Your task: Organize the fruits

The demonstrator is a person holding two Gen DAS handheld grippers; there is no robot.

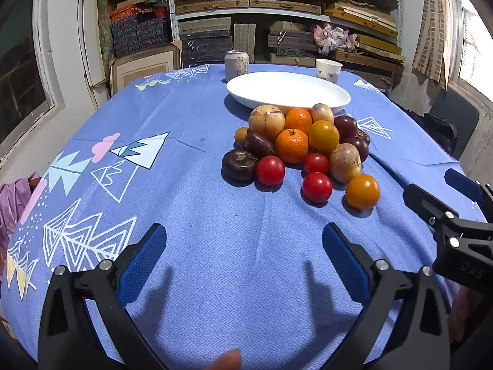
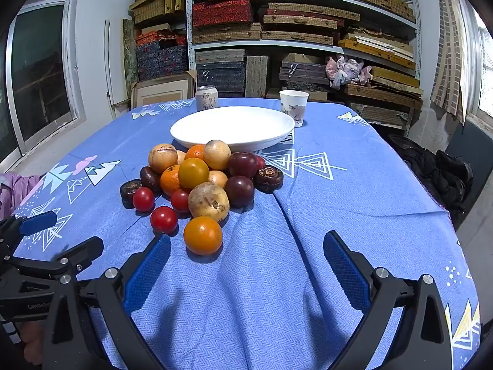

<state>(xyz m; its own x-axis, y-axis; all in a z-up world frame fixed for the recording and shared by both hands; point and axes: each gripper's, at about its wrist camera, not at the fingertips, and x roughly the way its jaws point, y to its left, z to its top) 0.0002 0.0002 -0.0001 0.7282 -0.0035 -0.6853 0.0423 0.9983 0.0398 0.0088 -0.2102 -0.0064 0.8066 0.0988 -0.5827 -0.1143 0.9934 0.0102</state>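
Fruit pile [image 2: 197,182] heaped mid-bench on blue cloth [image 2: 277,246], just near of the empty white plate [image 2: 232,123], likely its destination. Left gripper [image 1: 243,265] and right gripper [image 2: 246,271] hover short of the pile, jaws wide apart, holding nothing. Nearest orange fruit [image 2: 202,236] looks easiest first pick.

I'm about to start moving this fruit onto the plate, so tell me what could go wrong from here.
1. The fruit pile is heaped, with round pieces resting on each other; pulling one out may send others rolling across the tablecloth.
2. The cloth is ridged with folds beside the pile, so a dragged gripper could tug it and shift everything.
3. The can and paper cup stand just behind the plate; a reach past its rim could tip them.
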